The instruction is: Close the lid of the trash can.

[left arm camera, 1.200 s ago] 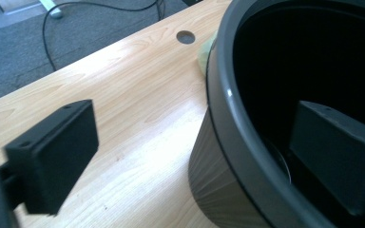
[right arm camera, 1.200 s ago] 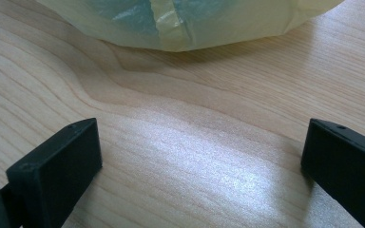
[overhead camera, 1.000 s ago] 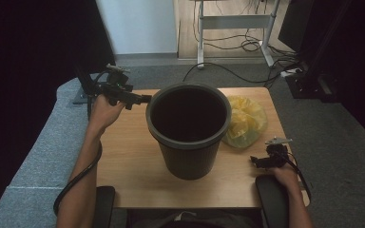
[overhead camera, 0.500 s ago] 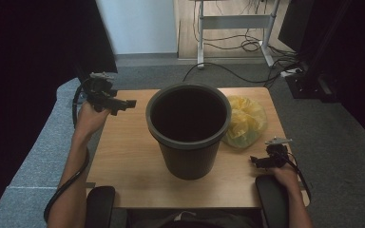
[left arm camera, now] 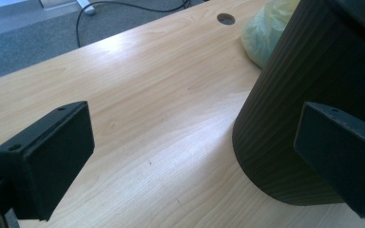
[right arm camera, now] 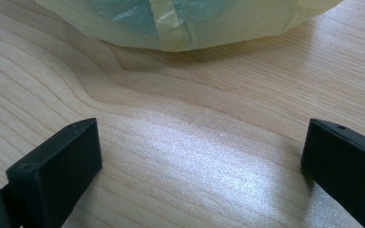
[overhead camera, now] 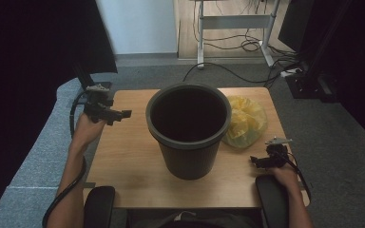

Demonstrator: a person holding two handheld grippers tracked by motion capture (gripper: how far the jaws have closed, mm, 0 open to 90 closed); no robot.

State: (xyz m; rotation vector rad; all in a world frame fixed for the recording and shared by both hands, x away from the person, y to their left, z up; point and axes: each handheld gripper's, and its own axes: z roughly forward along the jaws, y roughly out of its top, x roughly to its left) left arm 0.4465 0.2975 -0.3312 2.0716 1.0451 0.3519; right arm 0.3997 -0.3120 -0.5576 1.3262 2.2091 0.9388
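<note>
A dark grey plastic bin stands upright in the middle of the wooden table; its ribbed side is close in the left gripper view. A crumpled yellow plastic bag lies against the bin's right side and appears at the top of the right gripper view. My left gripper hovers at the table's left edge, open, pointing toward the bin, with nothing between its jaws. My right gripper rests low near the table's right front, open, just short of the bag.
The table has a cable hole near its far edge. Armrest pads flank the person's seat at the front. Behind the table are grey carpet, loose cables and a metal stand. Dark curtains hang at both sides.
My left gripper has drawn back from the bin's rim toward the table's left edge. The right gripper, bin and bag have stayed put.
</note>
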